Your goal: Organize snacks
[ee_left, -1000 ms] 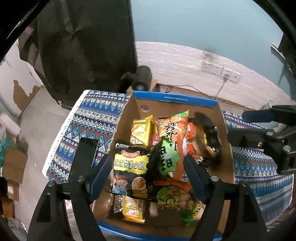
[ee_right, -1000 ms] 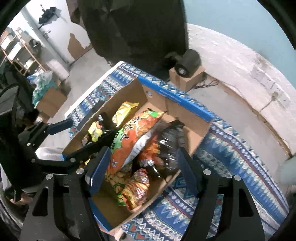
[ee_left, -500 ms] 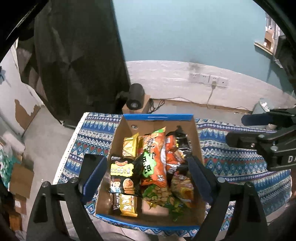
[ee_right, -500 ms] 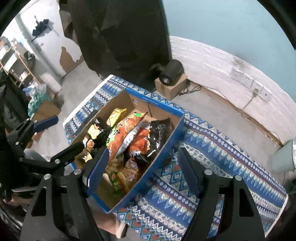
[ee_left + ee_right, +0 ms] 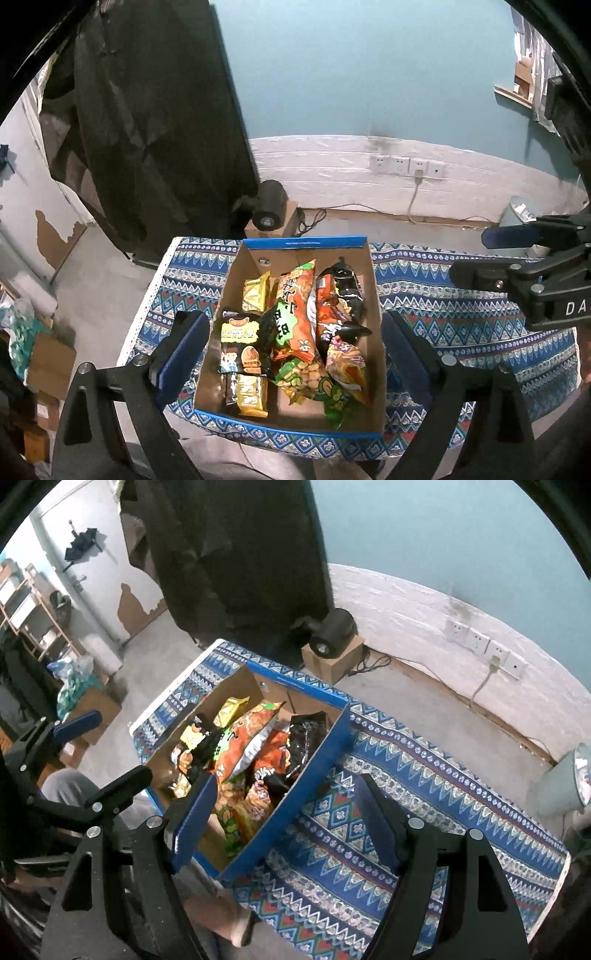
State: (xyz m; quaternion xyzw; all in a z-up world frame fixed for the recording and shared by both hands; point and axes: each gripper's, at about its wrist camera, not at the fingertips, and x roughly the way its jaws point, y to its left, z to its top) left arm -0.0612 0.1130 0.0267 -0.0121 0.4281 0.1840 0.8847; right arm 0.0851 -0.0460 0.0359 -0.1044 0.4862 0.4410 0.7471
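Note:
A cardboard box with blue rims (image 5: 304, 242) (image 5: 321, 753) stands on a patterned blue cloth and holds several snack bags: an orange-green bag (image 5: 295, 306) (image 5: 243, 738), a black bag (image 5: 345, 291) (image 5: 304, 734), a yellow pack (image 5: 255, 293), a black-yellow bag (image 5: 240, 343). My left gripper (image 5: 291, 354) is open and empty, high above the box. My right gripper (image 5: 284, 823) is open and empty, above the box's right wall. Each gripper shows in the other's view, the right one (image 5: 517, 258) and the left one (image 5: 96, 757).
The patterned cloth (image 5: 424, 794) covers a low table. A black round device on a small cardboard box (image 5: 271, 214) sits on the floor behind it. A wall with sockets (image 5: 406, 166) runs behind. A dark curtain (image 5: 147, 110) hangs at left. Boxes lie on the floor (image 5: 88, 701).
Both grippers have risen and pulled back from the box, which now looks smaller in both views. Both stay open and empty.

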